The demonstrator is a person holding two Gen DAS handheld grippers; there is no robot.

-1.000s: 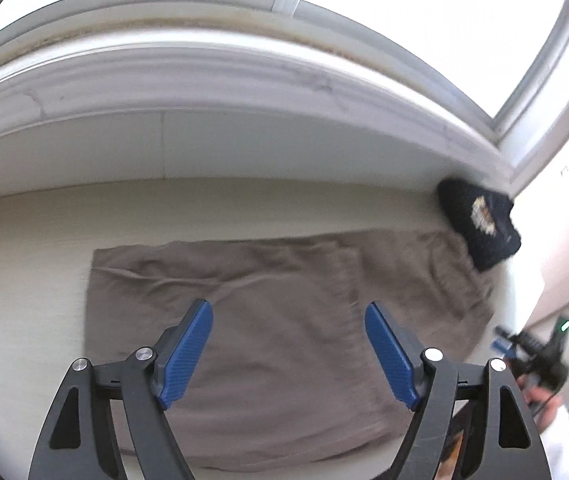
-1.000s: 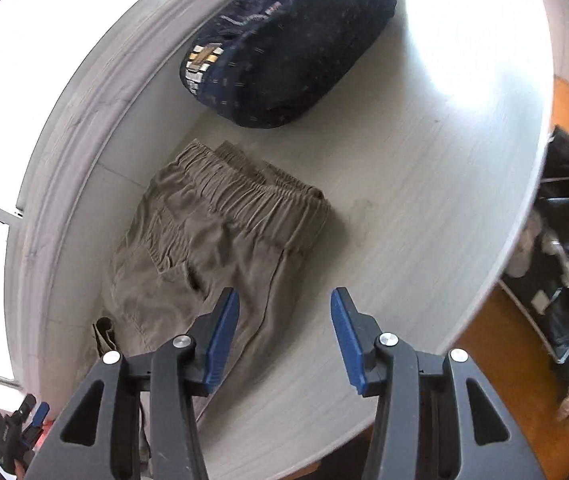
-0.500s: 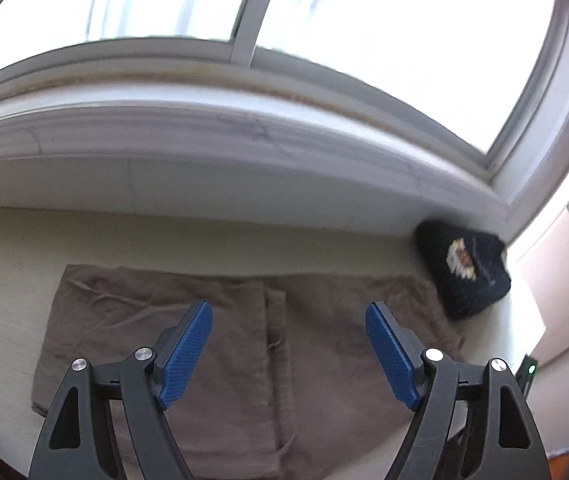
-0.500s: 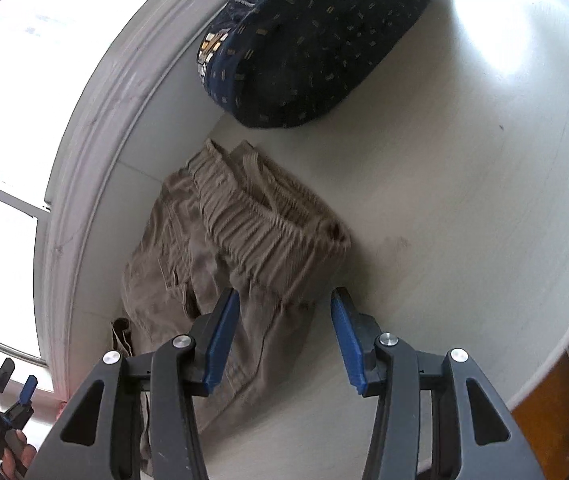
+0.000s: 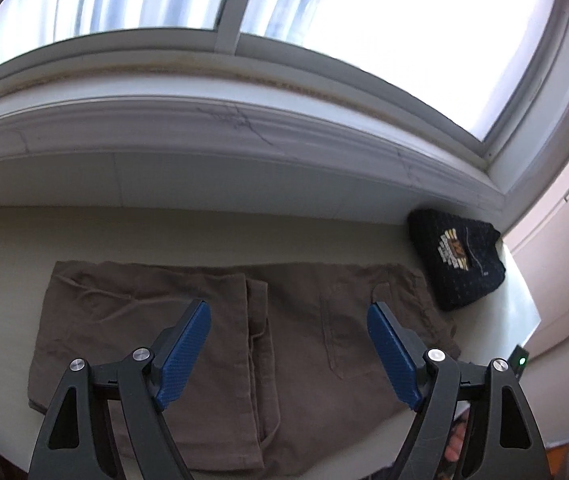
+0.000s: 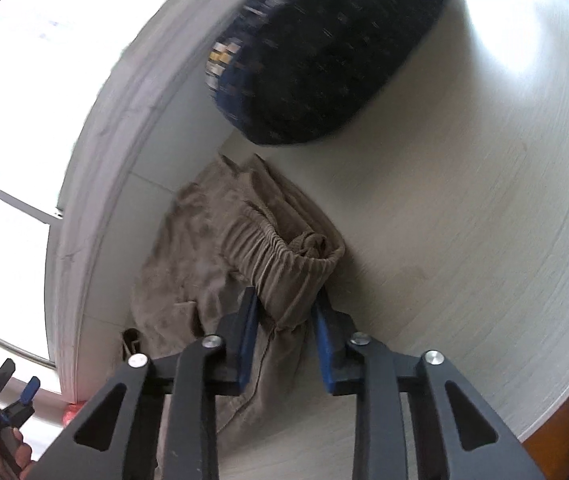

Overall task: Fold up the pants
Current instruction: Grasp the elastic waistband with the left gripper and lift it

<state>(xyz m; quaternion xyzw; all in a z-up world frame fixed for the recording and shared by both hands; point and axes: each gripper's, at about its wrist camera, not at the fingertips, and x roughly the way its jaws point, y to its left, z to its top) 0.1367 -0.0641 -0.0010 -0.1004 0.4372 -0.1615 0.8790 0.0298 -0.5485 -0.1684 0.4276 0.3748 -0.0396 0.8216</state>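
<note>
right gripper (image 6: 286, 312) on pants (image 5: 220, 344) waistband, left gripper (image 5: 288, 344) spread wide above the cloth.

pants lie flat on the white table (image 5: 0, 264) under the window sill (image 5: 204, 128), legs folded over the middle. right jaws sit either side of the bunched elastic waistband (image 6: 280, 252), partly closed around it; can't tell if it's pinched tight. left jaws hold nothing. dark folded garment (image 5: 458, 256) sits just beyond the waistband end.

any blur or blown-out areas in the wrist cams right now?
Left wrist: window blown out, brown pants sharp but dim. Right wrist: motion blur smears the dark folded garment, glare on the table, waistband between the right gripper fingers stays readable.
</note>
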